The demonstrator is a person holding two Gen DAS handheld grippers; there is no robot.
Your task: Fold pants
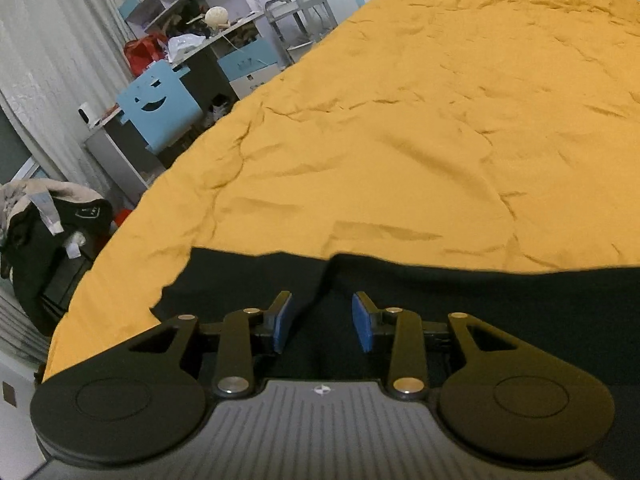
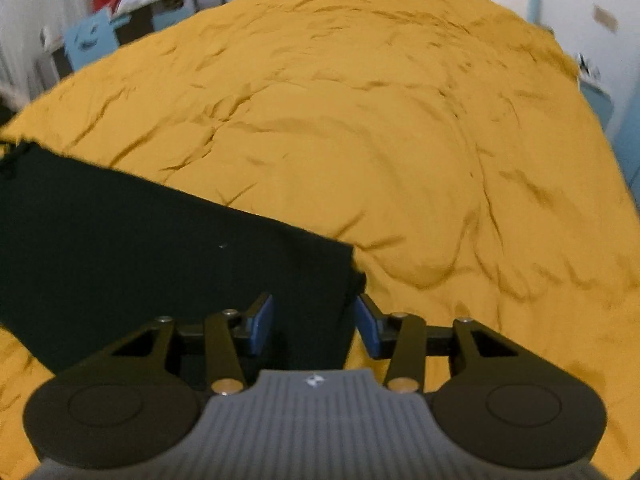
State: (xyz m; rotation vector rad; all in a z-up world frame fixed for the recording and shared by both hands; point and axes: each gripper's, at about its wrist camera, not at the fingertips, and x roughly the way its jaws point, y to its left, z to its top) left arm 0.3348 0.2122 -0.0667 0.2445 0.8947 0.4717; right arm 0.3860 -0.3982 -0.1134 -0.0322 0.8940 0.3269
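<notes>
The left gripper points forward and downward, its jaws parted — blue pads at nine and three o'clock, nothing pinched between them. The right gripper tilts down likewise, jaws apart, blue pads clear of one another — the view is slightly blurred.

The yellow bedspread lies bare beyond the black pants (cluttered shelves crowd its left edge).
</notes>
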